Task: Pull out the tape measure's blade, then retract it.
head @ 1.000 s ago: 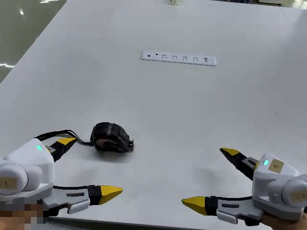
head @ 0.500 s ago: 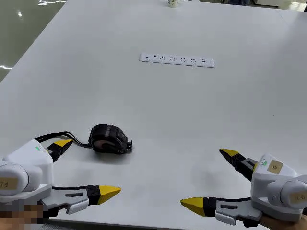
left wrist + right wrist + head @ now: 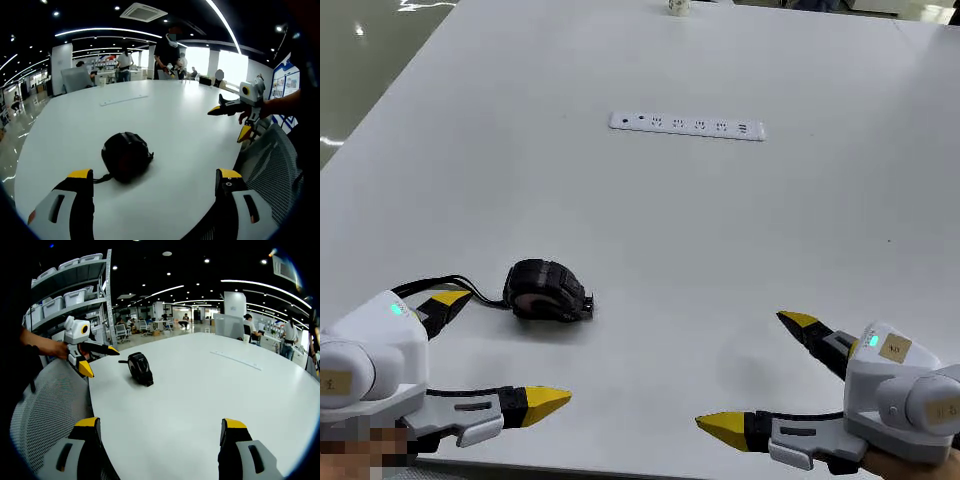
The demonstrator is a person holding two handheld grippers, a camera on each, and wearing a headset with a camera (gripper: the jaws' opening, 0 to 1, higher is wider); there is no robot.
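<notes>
The left tool [image 3: 508, 347] is hanging released, its tapering, yellow-tipped jaws spreading wide over the smooth, glossy white worktop [image 3: 620, 200]. The tape measure [image 3: 548, 290], a rounded black case with a ribbed, rubbery-looking grip and a reddish round side face, is lying on the worktop just ahead of this tool's farther jaw, apart from both jaws. Its thin black strap [image 3: 450, 283] is looping back toward that jaw's tip. The right tool [image 3: 752, 370] is likewise staying released, jaws gaping over bare worktop, well to the right of the tape measure. A long, flat white power strip [image 3: 686, 125] is lying well beyond both tools.
</notes>
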